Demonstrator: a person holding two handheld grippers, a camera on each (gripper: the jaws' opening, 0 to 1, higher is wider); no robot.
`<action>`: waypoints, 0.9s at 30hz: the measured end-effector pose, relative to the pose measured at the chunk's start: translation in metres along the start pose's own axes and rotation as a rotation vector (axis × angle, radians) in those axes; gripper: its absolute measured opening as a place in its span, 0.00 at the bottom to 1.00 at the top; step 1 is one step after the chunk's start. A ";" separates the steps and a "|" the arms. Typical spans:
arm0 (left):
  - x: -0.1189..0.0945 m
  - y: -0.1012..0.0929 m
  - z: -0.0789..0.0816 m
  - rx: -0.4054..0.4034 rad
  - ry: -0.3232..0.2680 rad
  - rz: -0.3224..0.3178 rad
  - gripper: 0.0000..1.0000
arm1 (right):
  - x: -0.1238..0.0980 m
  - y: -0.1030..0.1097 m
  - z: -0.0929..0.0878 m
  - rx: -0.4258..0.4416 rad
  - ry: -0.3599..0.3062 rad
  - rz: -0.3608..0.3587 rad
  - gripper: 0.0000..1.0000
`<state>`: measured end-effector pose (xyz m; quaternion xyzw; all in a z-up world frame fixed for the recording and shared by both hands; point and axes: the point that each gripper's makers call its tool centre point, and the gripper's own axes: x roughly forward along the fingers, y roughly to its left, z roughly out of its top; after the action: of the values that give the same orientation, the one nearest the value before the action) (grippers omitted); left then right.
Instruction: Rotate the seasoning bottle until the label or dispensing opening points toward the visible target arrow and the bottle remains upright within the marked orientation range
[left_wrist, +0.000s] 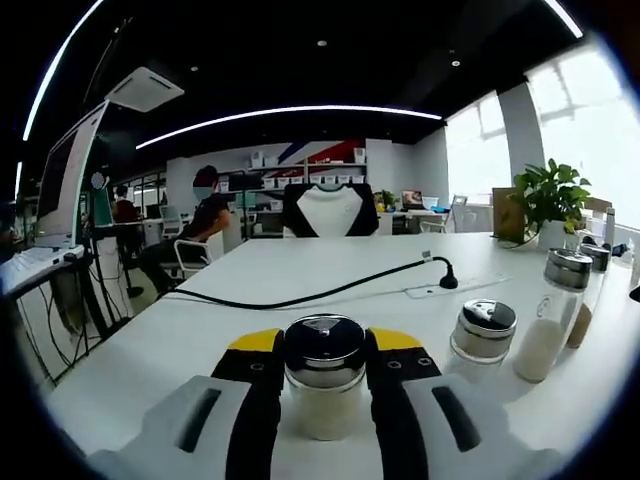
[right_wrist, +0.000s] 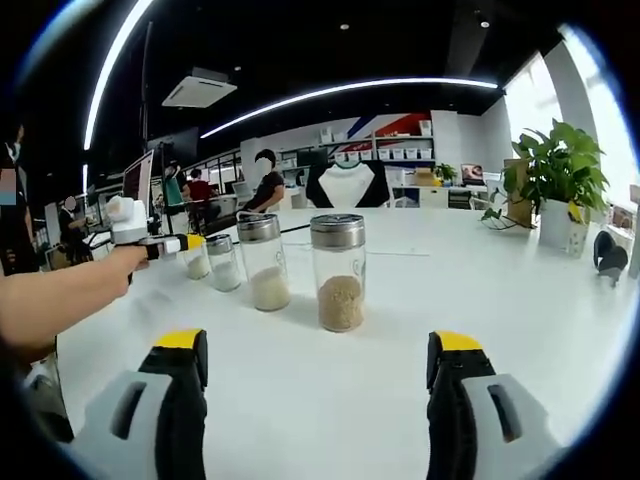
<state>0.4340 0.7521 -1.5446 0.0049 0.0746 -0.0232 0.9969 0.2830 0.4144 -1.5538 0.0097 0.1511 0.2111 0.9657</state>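
Note:
A seasoning bottle (left_wrist: 325, 405) with a chrome lid and white contents stands upright on the white table (left_wrist: 300, 270). My left gripper (left_wrist: 325, 342) is shut on it, its yellow-tipped jaws pressing both sides. In the right gripper view the left gripper (right_wrist: 185, 243) holds that same bottle (right_wrist: 197, 262) at the far end of a row, with a person's arm (right_wrist: 60, 295) behind it. My right gripper (right_wrist: 318, 345) stands open and holds nothing, a little short of a bottle of brown grains (right_wrist: 339, 275).
A short bottle (left_wrist: 483, 332) and a tall bottle (left_wrist: 555, 318) stand to the right of the held one, and two more bottles (right_wrist: 265, 262) (right_wrist: 222, 263) fill the row. A black cable (left_wrist: 300, 297) crosses the table. A potted plant (right_wrist: 558, 175) stands at the far right.

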 end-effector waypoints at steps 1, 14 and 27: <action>0.000 0.000 0.000 -0.001 0.001 -0.001 0.34 | 0.000 0.000 0.000 0.000 0.000 -0.001 0.92; -0.015 0.003 0.001 0.000 0.030 -0.018 0.33 | -0.006 0.008 0.010 -0.003 -0.029 0.019 0.91; -0.073 -0.027 0.020 -0.002 0.016 -0.153 0.33 | -0.009 0.058 0.019 -0.027 -0.053 0.177 0.77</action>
<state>0.3639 0.7278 -1.5138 -0.0014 0.0826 -0.0994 0.9916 0.2571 0.4647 -1.5283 0.0156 0.1214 0.2973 0.9469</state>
